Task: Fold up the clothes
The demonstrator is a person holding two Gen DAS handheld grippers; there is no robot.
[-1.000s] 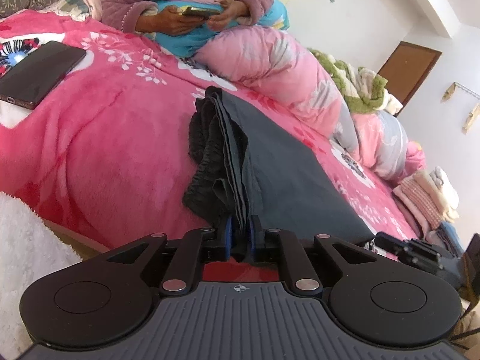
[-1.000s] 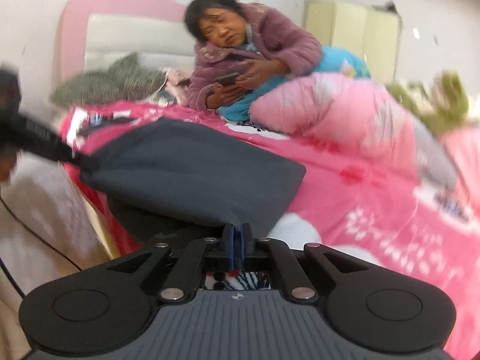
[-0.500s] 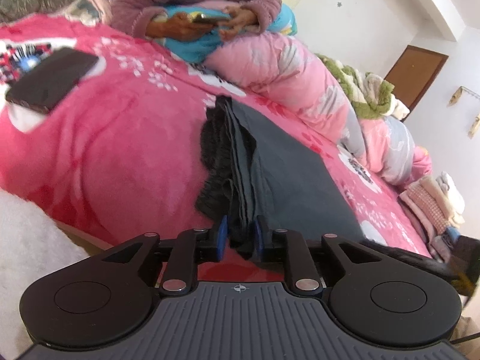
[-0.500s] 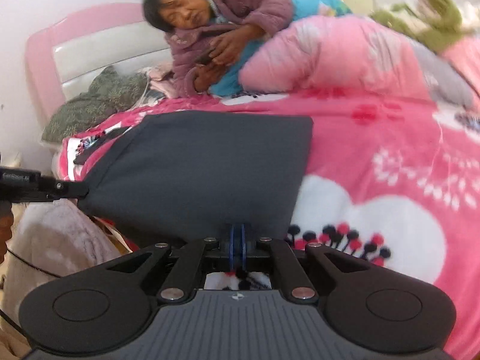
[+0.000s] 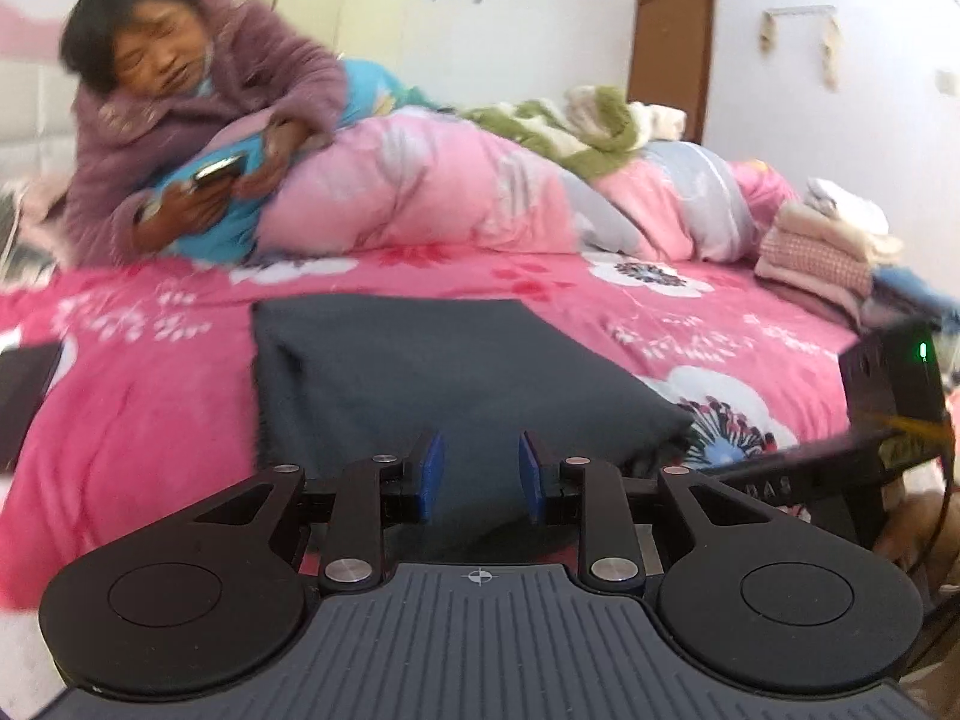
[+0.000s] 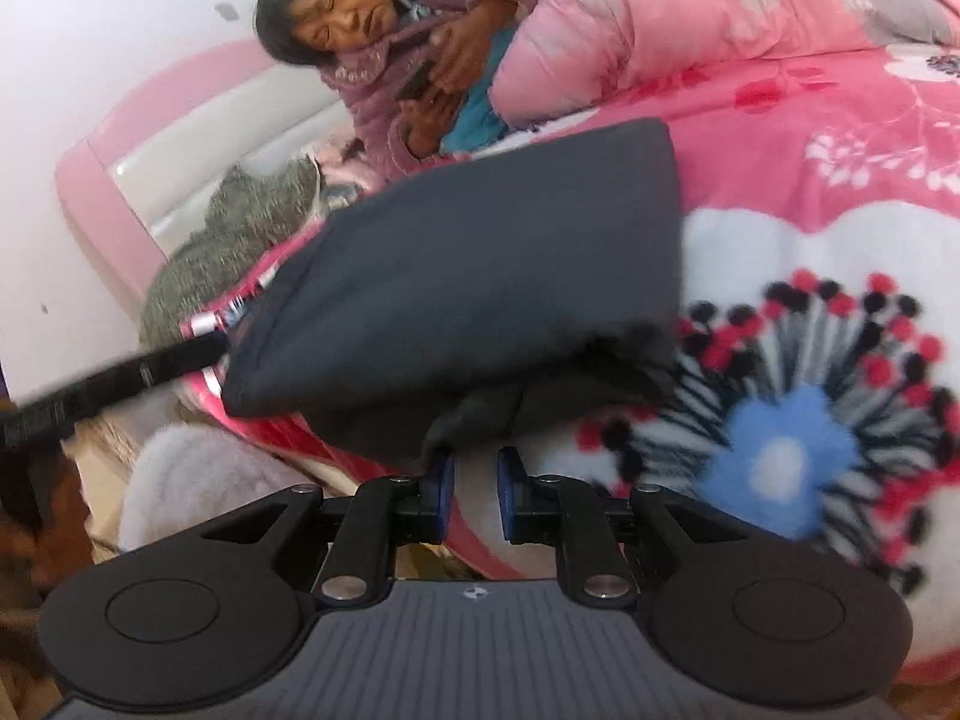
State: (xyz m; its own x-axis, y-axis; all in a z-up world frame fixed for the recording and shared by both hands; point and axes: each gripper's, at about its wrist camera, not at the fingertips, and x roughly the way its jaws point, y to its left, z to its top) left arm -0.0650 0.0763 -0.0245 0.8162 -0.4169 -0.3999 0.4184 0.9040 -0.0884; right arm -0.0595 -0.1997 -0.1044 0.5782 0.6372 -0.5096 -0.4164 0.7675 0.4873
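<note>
Left wrist view first: my left gripper (image 5: 480, 477) has its blue pads (image 5: 431, 474) spread apart with nothing between them. The dark grey garment (image 5: 432, 372) lies folded on the pink floral blanket (image 5: 138, 396), straight ahead of that claw, its near edge running under the open jaws and its length stretching away toward the pink quilt (image 5: 456, 192). A stack of folded clothes (image 5: 822, 246) sits well off to the right, and part of the right gripper's body (image 5: 888, 396) shows at the frame's right edge.

Right wrist view: my right gripper (image 6: 474, 489) is parted too, holding nothing. The dark grey garment (image 6: 480, 264) lies up and to the left of it, with a loose lower corner of cloth just above the left pad (image 6: 443, 480); I cannot tell whether it touches. The blanket's flower print (image 6: 780, 438) fills the right side. The left gripper's arm (image 6: 108, 384) pokes in by the garment's far corner.

I judge the fold is laid down. Each claw sits at its own near corner, so a next grasp calls for a short push forward.
</note>
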